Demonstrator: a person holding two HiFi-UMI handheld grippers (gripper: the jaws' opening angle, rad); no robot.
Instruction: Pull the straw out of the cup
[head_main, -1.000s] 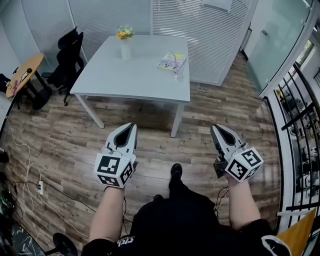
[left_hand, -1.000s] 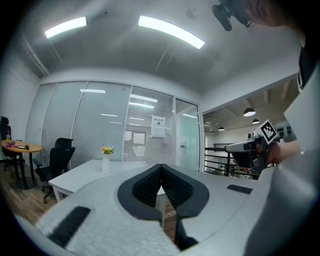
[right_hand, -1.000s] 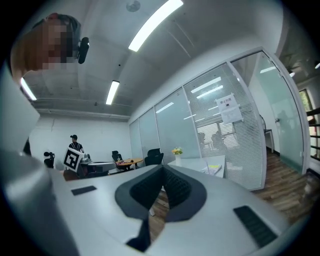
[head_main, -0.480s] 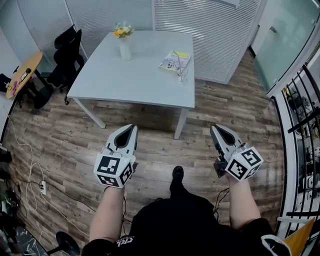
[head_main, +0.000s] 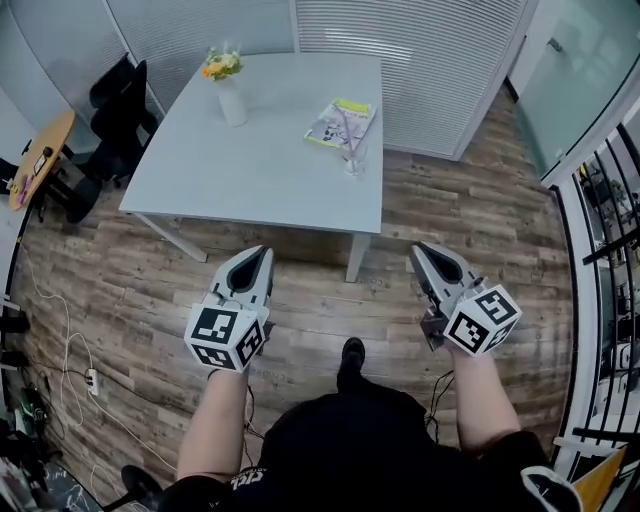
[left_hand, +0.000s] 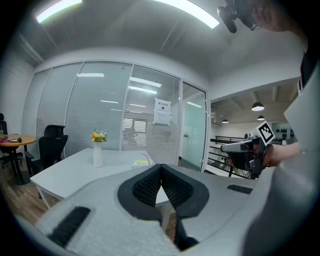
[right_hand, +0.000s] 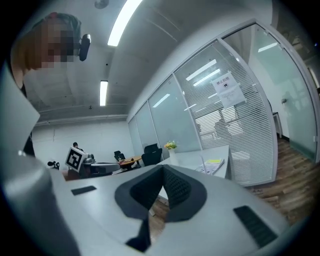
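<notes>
Both tools are shut tight with nothing in them. Left tool (head_main: 263, 252) has its two jaws pressed together, and so does the right tool (head_main: 419, 250). Each one is held in a hand over the wood floor (head_main: 300, 300), and both point up toward 12 o'clock, at the bench (head_main: 250, 170). They are well apart from it and touch nothing.

On the bench, the cup (head_main: 354, 163) stands far away at about 12 o'clock, near the bench's 3 o'clock edge. It is clear and small. The straw (head_main: 346, 132) is in the cup and leans toward 11 o'clock. A booklet (head_main: 335, 118) lies just beside the cup, on its 12 o'clock side. A white vase (head_main: 232, 103) with flowers stands at the bench's 11 o'clock corner. Black chairs (head_main: 115, 120) sit off the bench's 9 o'clock side.
</notes>
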